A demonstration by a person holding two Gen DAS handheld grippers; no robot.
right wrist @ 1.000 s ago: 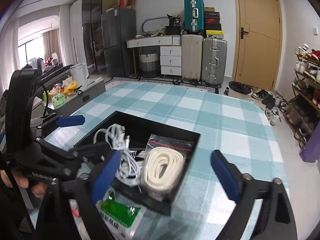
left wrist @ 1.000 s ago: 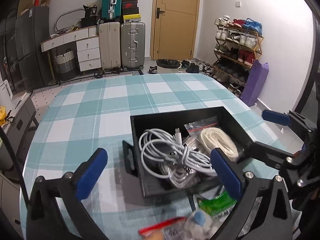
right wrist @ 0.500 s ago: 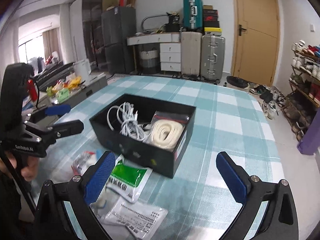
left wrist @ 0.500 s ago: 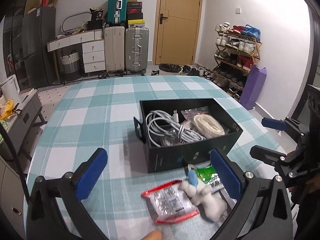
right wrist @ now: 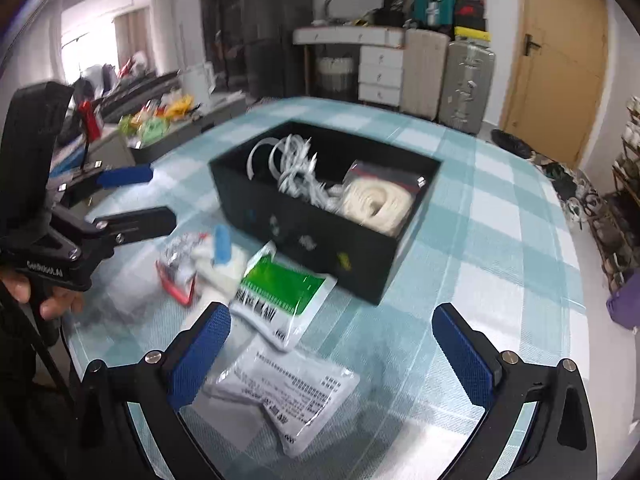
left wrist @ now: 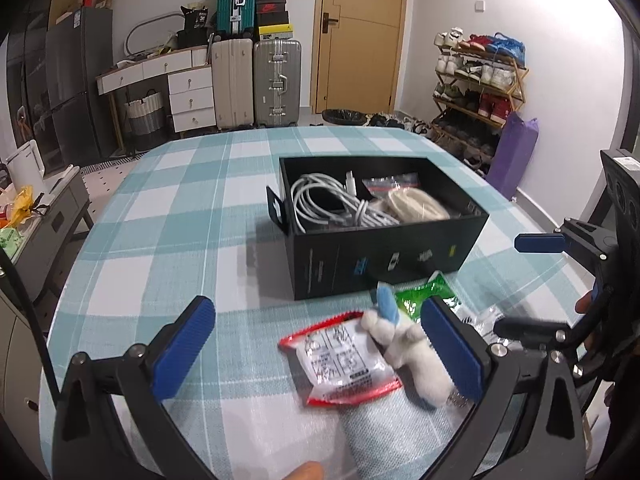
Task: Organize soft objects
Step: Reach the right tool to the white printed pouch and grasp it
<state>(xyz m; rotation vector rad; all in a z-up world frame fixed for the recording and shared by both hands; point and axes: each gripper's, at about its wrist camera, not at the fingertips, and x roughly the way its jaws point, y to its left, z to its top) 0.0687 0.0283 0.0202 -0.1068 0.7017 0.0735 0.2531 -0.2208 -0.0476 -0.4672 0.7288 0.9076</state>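
Left claw stood wide open with nothing between its blue pads, hanging low over the near edge of the tabletop. From its own camera, a red-edged sachet lay flat between the spread fingers, and a small white plush toy with a blue ear rested against the sachet's right side, touching the right pad or just beside it; I could not tell which. A green packet sat behind the toy, close against the near wall of the black box. The box sat toward the middle of the tabletop and held white cables on its left and a cream coil in a bag on its right, likely grouped there as items already sorted. Right claw showed at the right edge, also open and empty.

From the right wrist camera, blurred by motion, the right claw gaped wide and held nothing, over a white printed pouch at the near edge. The green packet overlapped that pouch's far end and reached the box wall. The plush toy and sachet lay left of it, near the left claw. These loose soft things clustered in front of the box, seemingly waiting to go in; the wide jaws suited a first grab.
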